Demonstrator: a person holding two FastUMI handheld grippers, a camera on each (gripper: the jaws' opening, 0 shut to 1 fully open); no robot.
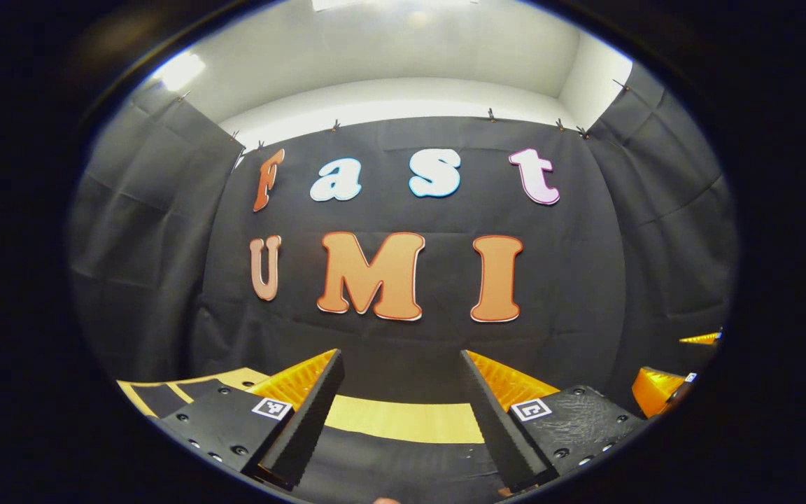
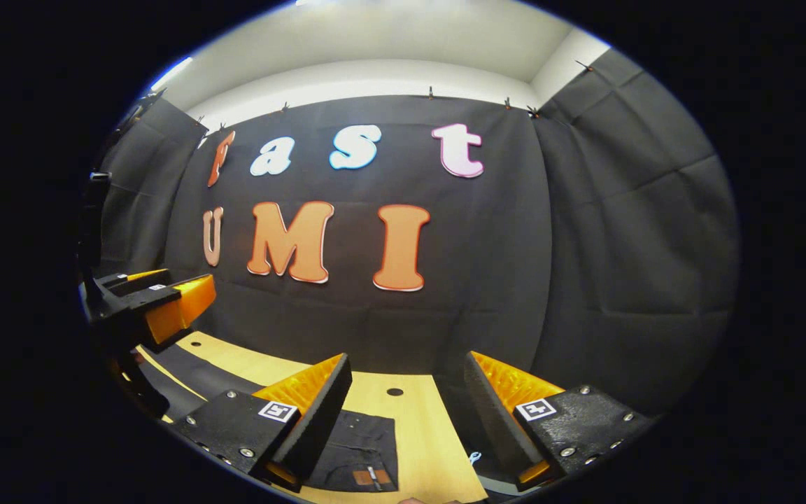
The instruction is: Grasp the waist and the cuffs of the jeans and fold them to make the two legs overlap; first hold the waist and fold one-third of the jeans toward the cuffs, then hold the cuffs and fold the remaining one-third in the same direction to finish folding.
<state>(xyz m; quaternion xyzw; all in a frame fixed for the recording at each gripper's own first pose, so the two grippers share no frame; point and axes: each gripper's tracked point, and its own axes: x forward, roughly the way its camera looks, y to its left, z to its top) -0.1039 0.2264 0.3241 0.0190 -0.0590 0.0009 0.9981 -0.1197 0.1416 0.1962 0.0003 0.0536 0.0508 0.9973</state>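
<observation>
**Entry: dark jeans on wooden table, both grippers raised and empty**

Left gripper view. Left gripper [image 1: 401, 413]: fingers spread wide, nothing between them, aimed level at the booth wall above the table [image 1: 403, 422]. Dark cloth, probably the jeans [image 1: 389, 465], lies on the table below the fingers. An orange part of the other gripper [image 1: 658, 390] sits at the lower right edge.

Right gripper view. Right gripper [image 2: 406, 420]: fingers likewise apart and empty, held above the table and tilted slightly down. Jeans, waist end with leather patch, lie flat on the wood beneath and just left of centre. Judged handling: denim, soft but fairly heavy, limp when lifted; the thick waistband and hemmed cuffs offer the firmest pinch points. Left gripper hovers at the far left, above the table.
</observation>
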